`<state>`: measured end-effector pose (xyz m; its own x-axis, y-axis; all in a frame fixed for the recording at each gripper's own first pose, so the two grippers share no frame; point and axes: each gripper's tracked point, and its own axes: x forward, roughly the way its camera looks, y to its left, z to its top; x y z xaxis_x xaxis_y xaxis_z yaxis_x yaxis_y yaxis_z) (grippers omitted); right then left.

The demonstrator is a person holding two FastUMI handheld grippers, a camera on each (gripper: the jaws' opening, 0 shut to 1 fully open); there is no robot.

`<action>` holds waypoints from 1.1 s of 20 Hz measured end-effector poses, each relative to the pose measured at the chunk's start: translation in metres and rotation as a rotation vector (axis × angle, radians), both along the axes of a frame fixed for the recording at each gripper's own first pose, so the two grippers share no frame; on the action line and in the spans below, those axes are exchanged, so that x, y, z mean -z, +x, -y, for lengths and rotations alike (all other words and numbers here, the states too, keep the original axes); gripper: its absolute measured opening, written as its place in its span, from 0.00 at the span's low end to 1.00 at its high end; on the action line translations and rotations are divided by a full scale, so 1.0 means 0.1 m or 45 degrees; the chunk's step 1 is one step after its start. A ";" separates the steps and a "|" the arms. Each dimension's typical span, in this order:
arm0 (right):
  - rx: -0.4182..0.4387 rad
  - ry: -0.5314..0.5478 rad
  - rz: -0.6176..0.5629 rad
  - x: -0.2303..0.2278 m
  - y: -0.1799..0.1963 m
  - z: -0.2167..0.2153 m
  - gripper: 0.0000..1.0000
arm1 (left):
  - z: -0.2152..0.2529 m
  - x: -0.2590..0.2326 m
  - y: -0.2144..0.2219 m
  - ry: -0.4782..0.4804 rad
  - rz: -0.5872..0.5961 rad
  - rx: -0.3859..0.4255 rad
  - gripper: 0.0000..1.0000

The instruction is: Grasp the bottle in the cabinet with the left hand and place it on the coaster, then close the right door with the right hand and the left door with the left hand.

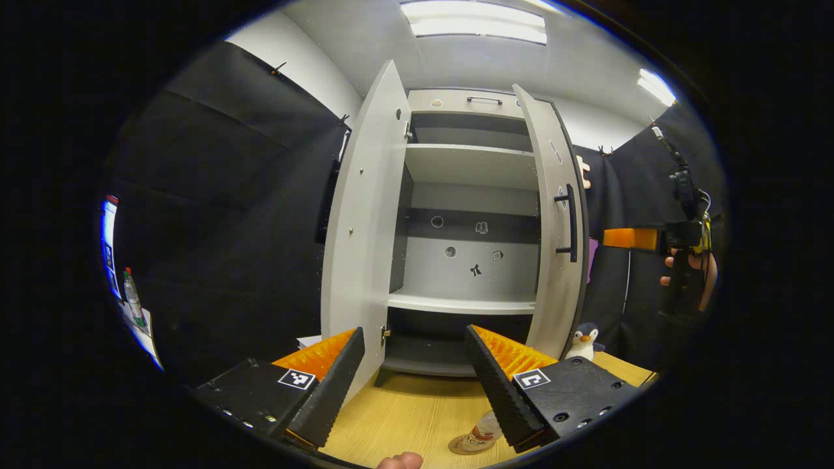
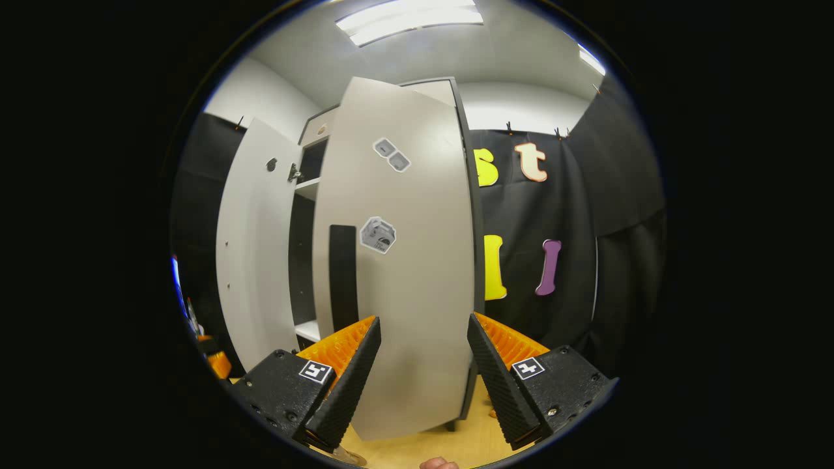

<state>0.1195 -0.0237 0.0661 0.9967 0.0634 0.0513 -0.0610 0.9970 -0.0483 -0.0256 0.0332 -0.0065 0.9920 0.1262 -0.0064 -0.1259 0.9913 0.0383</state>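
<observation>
The grey cabinet (image 1: pixel 466 166) stands on the wooden table (image 1: pixel 417 410) with both doors swung open and its shelves bare. A small clear bottle (image 1: pixel 485 426) stands on a round coaster (image 1: pixel 461 447) near the table's front, partly behind one fingertip (image 1: pixel 502 391). My left gripper (image 1: pixel 414 332) is open and empty, above the table and facing the cabinet's lower shelf. The right door (image 2: pixel 404 260) with its black handle (image 2: pixel 343 273) looms close in front of my right gripper (image 2: pixel 423 319), which is open and empty. The left door (image 2: pixel 254 260) stands open beyond.
A penguin plush (image 1: pixel 586 342) sits on the table by the right door (image 1: pixel 554 228). A hand holds the right gripper (image 1: pixel 684 247) out past that door. The left door (image 1: pixel 365 228) juts toward me. Black cloth walls the booth.
</observation>
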 end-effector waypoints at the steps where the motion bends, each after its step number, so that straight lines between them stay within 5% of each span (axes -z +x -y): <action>1: 0.009 0.003 -0.003 0.09 -0.12 -0.01 0.82 | -0.02 -0.04 0.00 0.003 0.010 -0.003 0.94; 9: -0.013 0.103 -0.074 0.78 -0.94 -0.27 0.82 | -0.13 -0.28 0.02 0.001 0.064 -0.003 0.95; 13: 0.001 0.030 -0.080 1.16 -1.12 -0.25 0.82 | -0.28 -0.52 -0.01 -0.021 0.120 -0.029 0.95; 22: 0.050 0.056 -0.174 1.31 -1.27 -0.10 0.83 | -2.06 -1.39 0.62 -0.146 0.356 -0.325 0.99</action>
<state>-0.0077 -0.0136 -0.0647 0.9962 0.0251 -0.0829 -0.0251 0.9997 0.0015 0.0360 0.2397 0.1329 0.8943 0.3830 0.2312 -0.3587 0.9227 -0.1412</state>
